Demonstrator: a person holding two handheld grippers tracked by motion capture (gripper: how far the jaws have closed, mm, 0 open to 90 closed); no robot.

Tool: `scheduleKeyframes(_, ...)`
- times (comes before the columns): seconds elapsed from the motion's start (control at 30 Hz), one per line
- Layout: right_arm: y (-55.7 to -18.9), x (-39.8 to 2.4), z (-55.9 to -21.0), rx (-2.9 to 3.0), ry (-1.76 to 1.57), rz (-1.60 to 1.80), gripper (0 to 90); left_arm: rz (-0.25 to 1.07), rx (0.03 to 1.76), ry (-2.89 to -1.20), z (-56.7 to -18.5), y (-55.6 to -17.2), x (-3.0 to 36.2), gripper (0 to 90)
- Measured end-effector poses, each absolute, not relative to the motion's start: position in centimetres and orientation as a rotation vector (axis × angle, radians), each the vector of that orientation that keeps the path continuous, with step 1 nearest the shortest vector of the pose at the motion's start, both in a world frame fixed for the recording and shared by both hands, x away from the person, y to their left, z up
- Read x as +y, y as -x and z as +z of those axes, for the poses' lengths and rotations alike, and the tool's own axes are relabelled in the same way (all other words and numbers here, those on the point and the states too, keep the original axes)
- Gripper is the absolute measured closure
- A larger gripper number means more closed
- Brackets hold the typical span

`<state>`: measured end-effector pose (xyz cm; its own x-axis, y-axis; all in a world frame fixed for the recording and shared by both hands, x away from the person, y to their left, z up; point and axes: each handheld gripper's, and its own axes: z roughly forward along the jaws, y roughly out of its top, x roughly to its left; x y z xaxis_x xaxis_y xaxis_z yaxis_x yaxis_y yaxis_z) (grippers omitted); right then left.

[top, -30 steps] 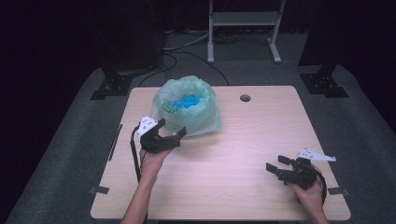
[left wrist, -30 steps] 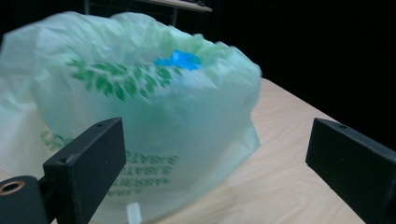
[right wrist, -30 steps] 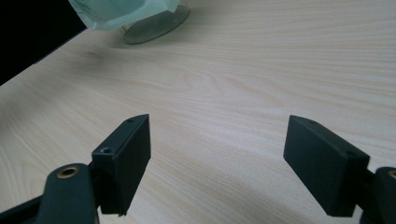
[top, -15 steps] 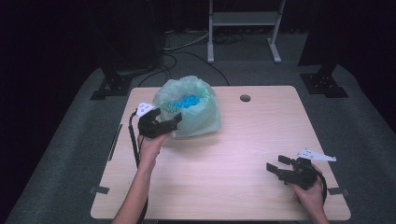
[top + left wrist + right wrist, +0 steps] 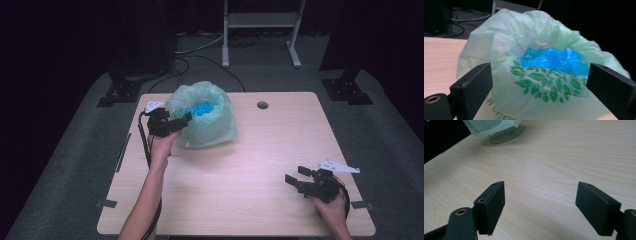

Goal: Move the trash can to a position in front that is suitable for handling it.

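My left gripper (image 5: 184,121) is at the bag (image 5: 207,120), its jaws spread wide on either side of the near wall, gripping nothing; whether they touch the plastic I cannot tell. The bag stands at the table's (image 5: 240,200) far left, near the far edge, mouth open upward; blue plastic (image 5: 554,60) lies inside. In my right gripper view a clear round base (image 5: 507,131) shows under the bag's hem. My right gripper (image 5: 295,179) rests low near the near right corner, well apart from the bag; its jaws stand wide open and empty. Between the two grippers the tabletop is bare wood; the middle and the right half are open. A round hole (image 5: 262,105) sits near the far edge, right of the bag. Print on the bag: a green leaf cluster (image 5: 541,83); below it pale green letters (image 5: 499,110), cut off and not legible.
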<state>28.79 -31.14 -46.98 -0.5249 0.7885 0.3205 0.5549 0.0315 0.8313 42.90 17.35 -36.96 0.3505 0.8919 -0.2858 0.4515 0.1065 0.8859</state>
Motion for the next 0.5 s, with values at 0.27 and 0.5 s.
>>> scheduleKeyframes(0.27, -28.85, -30.91, -46.86, 2.065, -1.387, 1.498, 22.8, 0.489, 1.294, -1.565, -37.27, -43.86, 17.13, 12.7)
scheduleKeyframes(0.5, -28.86, -30.81, -46.89, 2.062, -1.393, 1.501, 22.8, 0.486, 1.292, -1.571, -37.28, -43.58, 16.87, 20.9)
